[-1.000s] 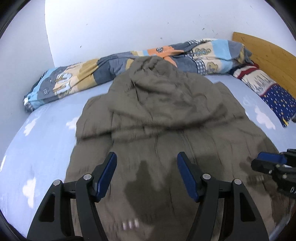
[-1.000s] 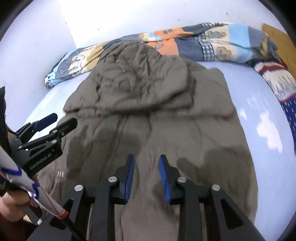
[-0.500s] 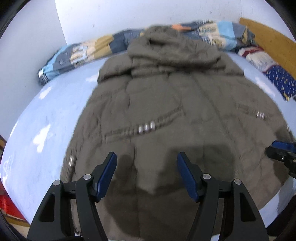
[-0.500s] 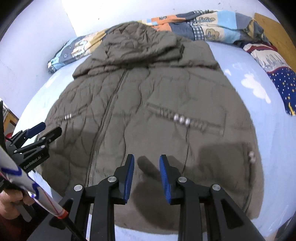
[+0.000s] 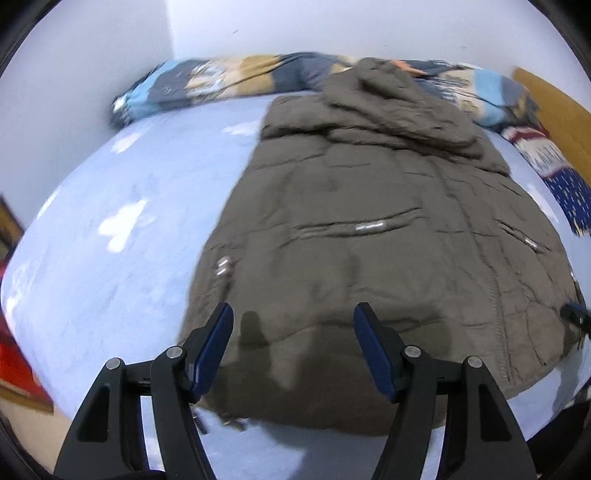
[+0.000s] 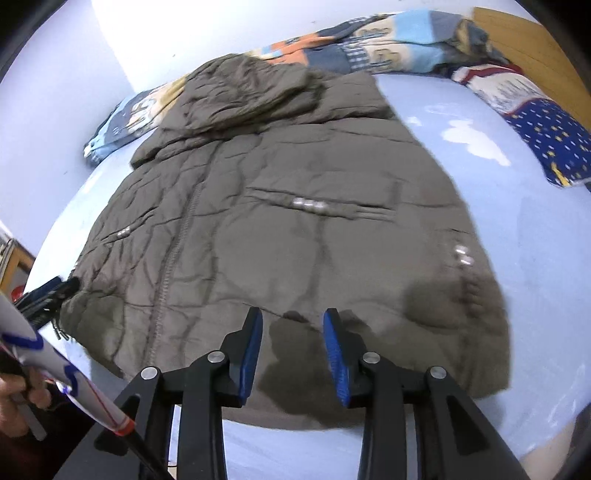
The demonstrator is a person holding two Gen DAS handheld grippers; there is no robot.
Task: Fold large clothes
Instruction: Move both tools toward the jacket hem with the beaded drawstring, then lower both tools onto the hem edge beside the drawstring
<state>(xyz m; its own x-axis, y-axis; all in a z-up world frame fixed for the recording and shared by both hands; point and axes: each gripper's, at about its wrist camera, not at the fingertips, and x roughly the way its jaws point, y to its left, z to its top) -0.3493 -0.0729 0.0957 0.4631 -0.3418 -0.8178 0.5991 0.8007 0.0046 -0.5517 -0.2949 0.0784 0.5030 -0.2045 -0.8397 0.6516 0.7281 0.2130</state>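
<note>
An olive-brown hooded puffer jacket (image 5: 388,236) lies flat, front up and zipped, on the light-blue bed sheet (image 5: 129,240), hood toward the wall. My left gripper (image 5: 293,317) hovers over the jacket's hem near its left corner, open, with nothing between its blue pads. In the right wrist view the jacket (image 6: 295,221) fills the middle. My right gripper (image 6: 293,319) hangs above the hem right of the zip; its jaws are opening and hold nothing. Each gripper's tip shows at the edge of the other view: the right gripper (image 5: 574,315), the left gripper (image 6: 48,295).
A rolled patchwork quilt (image 5: 229,79) lies along the white wall behind the hood. A navy starred pillow (image 6: 546,136) and a wooden headboard (image 6: 517,33) are at the right. A person's hand (image 6: 14,402) is at the lower left. The bed's near edge runs just below the hem.
Both grippers have drawn back from over the jacket's chest to its hem, so the whole jacket now shows. The right jaws have widened. The jacket has not moved.
</note>
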